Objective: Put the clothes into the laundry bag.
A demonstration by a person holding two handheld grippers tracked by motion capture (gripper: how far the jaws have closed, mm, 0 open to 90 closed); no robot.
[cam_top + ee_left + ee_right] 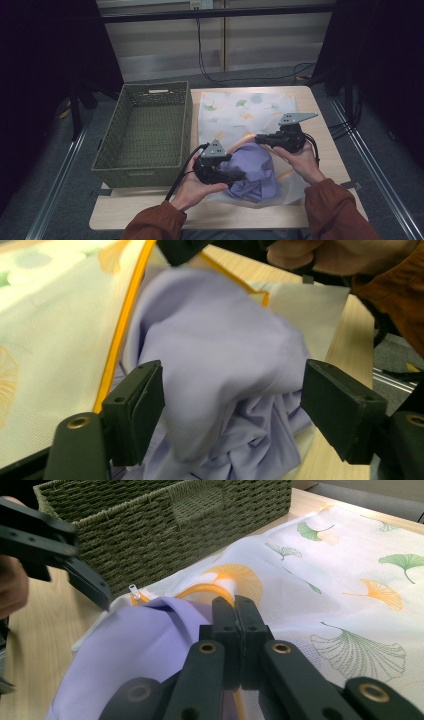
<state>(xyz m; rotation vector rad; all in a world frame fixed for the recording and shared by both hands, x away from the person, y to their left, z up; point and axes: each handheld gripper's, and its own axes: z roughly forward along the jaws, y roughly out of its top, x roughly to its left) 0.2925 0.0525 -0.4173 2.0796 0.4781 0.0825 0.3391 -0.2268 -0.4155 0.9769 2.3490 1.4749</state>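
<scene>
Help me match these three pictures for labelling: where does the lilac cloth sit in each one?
High view: lilac cloth lies low at centre, between the two hands.
Left gripper view: it spreads across the middle, between the open fingers.
Right gripper view: lower left, beside the shut fingers.
Shared landmark: the yellow zipper edge of the leaf-print bag.

I count two grippers, one in each of the person's hands: the left gripper (pixel 235 176) and the right gripper (pixel 259 139). I see two hands and two brown sleeves. There is one purple cloth (pixel 255 170), all bunched up. There is one white bag (pixel 245 112) with leaf pictures and an orange edge. There is one green woven basket (pixel 145 131). All of it sits on one wooden table (pixel 220 212). On the bag I can count many little leaves, green ones and orange ones.
</scene>
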